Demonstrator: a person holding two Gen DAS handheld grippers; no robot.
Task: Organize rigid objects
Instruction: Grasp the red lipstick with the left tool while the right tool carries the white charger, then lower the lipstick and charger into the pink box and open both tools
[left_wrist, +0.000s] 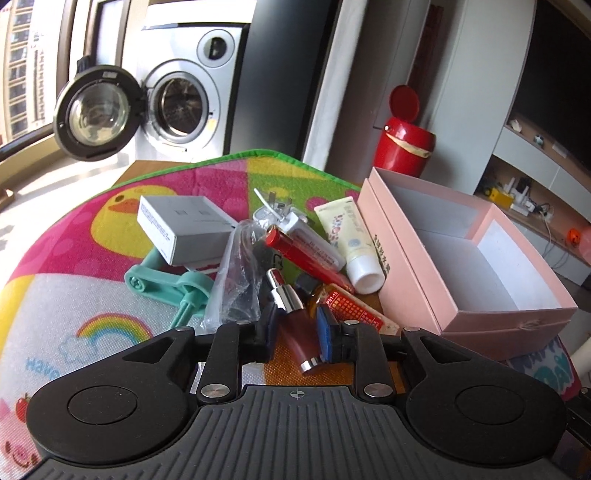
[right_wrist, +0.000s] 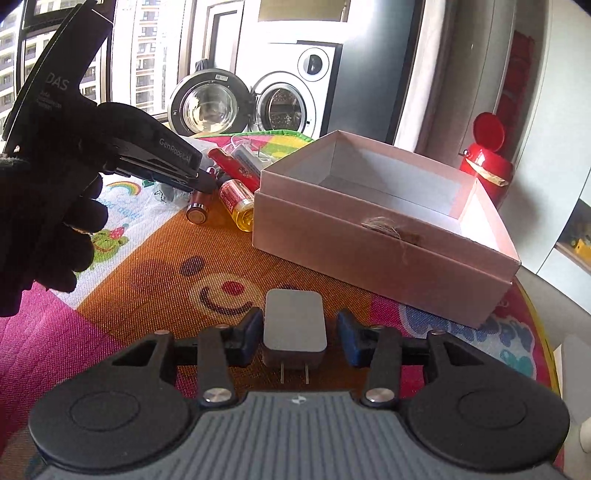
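Left gripper (left_wrist: 297, 334) sits over the pile at centre-bottom of the left wrist view, fingers straddling the dark red bottle (left_wrist: 295, 330) with the silver cap. The blue pad (left_wrist: 327, 332) on the right side looks to touch the bottle; the left finger is close but contact isn't clear, so call it closing, not a confirmed grip. Seen from the right wrist view the same gripper (right_wrist: 205, 182) is at left-centre with its tips on the bottle, whose base (right_wrist: 197, 212) points at the camera.

Right gripper (right_wrist: 295, 334) is at centre-bottom of its own view, fingers spread, around the grey charger (right_wrist: 294, 320) lying on the mat (right_wrist: 155, 266), prongs toward the camera. Left finger is about touching its side, right finger has a visible gap. Not gripped yet.

Pink box (right_wrist: 369, 236) is open and looks empty, right of centre in both views, just beside the pile.

For doing it well, my take:
- Charger: centre it before closing so both pads land on the flat sides; off-centre and it will likely twist out.
- Bottle: round and glossy, so grip mid-body, not near the cap, and lift straight up. The amber bottle (left_wrist: 349, 304) and plastic bag (left_wrist: 236, 273) lie against it and could drag along.
- Clear the box wall before lowering; set items down flat against one end to leave room for the red tube (left_wrist: 306, 254), white tube (left_wrist: 351, 240) and grey carton (left_wrist: 181, 225).
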